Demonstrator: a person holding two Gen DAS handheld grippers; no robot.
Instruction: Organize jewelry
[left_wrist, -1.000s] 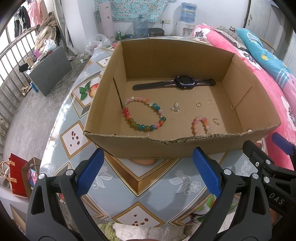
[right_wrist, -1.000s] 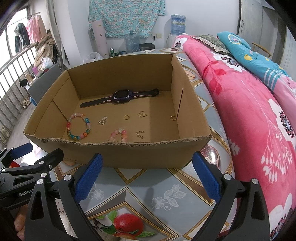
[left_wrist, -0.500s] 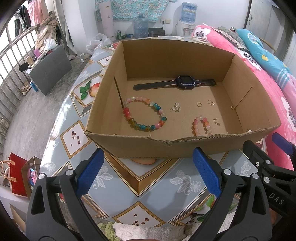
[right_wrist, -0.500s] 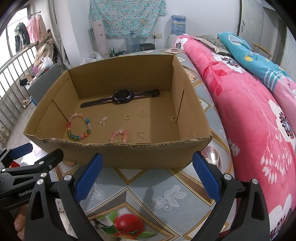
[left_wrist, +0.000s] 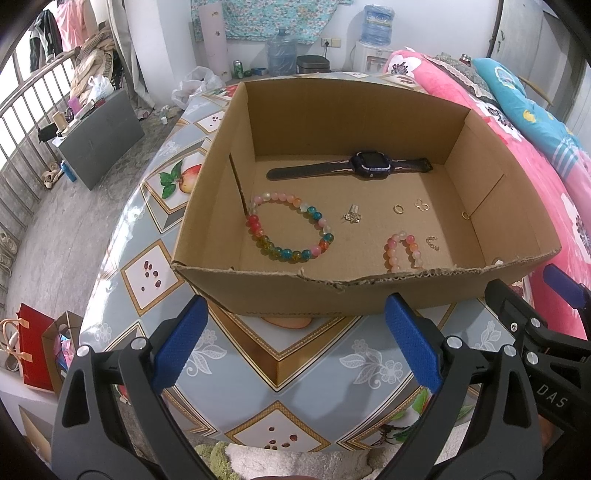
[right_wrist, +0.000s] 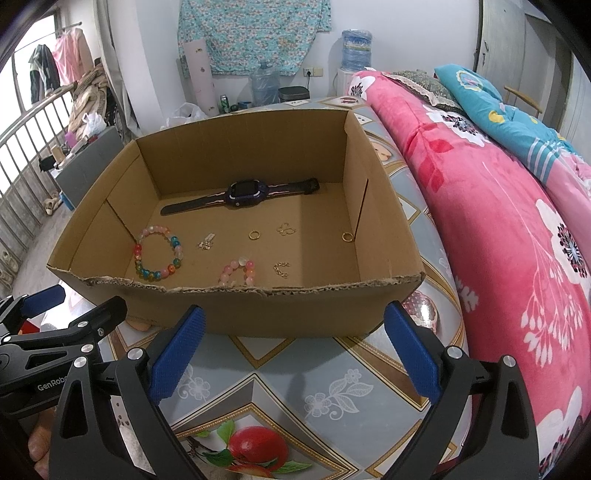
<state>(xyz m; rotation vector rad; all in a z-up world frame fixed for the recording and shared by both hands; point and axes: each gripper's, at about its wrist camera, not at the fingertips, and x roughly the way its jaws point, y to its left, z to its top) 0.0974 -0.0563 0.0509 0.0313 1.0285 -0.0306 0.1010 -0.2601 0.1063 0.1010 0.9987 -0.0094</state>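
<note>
The left gripper (left_wrist: 295, 332) hangs with its blue-padded fingers (left_wrist: 179, 341) spread wide and nothing between them, poised above the patterned tablecloth (left_wrist: 314, 365) just short of the near wall of a cardboard box (left_wrist: 295, 295). The right gripper (right_wrist: 293, 343) is likewise agape and empty, its pads (right_wrist: 412, 349) flanking that same torn near wall from the other side. Inside the box, on its floor, the jewelry lies scattered: a multicoloured bead bracelet (left_wrist: 290, 230) toward the left, a smaller pink bead bracelet (left_wrist: 402, 249) close to the near wall, a small silver clasp-like piece (left_wrist: 352, 214) between them, a gold ring (left_wrist: 398, 209) beside a little butterfly charm (left_wrist: 421, 204), a short chain piece (left_wrist: 432, 243), and another gold ring (left_wrist: 465, 215) against the right wall. A dark wristwatch (left_wrist: 351, 168) stretches flat along the far wall. A pink floral blanket (right_wrist: 517, 221) lies to the right of the table.
</note>
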